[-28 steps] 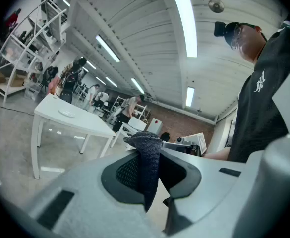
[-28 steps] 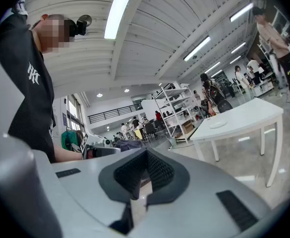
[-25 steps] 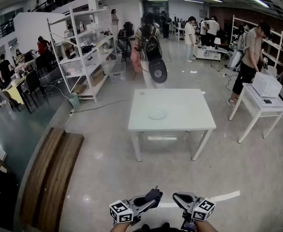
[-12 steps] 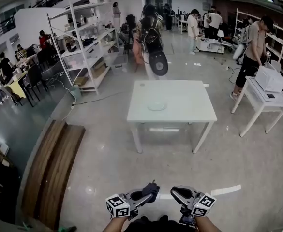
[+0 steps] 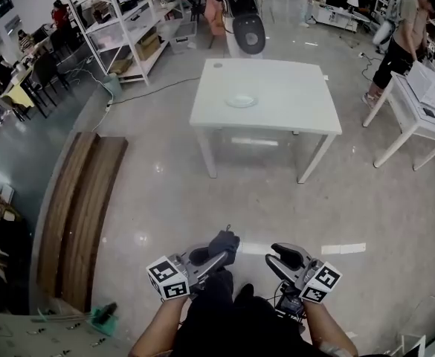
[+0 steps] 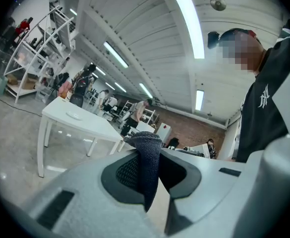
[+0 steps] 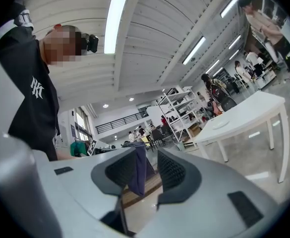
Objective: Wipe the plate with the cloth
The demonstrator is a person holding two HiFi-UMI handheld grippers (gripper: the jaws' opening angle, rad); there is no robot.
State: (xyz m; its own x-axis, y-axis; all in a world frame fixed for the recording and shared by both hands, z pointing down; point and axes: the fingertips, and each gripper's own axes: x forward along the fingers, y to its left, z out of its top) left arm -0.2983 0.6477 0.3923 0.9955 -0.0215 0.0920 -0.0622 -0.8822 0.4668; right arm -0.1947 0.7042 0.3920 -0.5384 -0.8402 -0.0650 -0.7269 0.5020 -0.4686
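Dark knitted cloth (image 5: 225,239): soft, light, limp; pinched by a fold in left gripper (image 5: 216,257). Right gripper (image 5: 279,257): jaws just opened wide, apparently empty. Pale shallow plate (image 5: 241,100): probably glass, brittle, slippery; centred on white square table (image 5: 291,106), well apart. Glossy grey floor (image 5: 224,199) between them.

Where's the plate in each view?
Head view: plate upper centre, on the white table.
Left gripper view: plate left of centre, small, on the white table.
Right gripper view: plate right of centre, on the white table.
Shared landmark: the white table under it.
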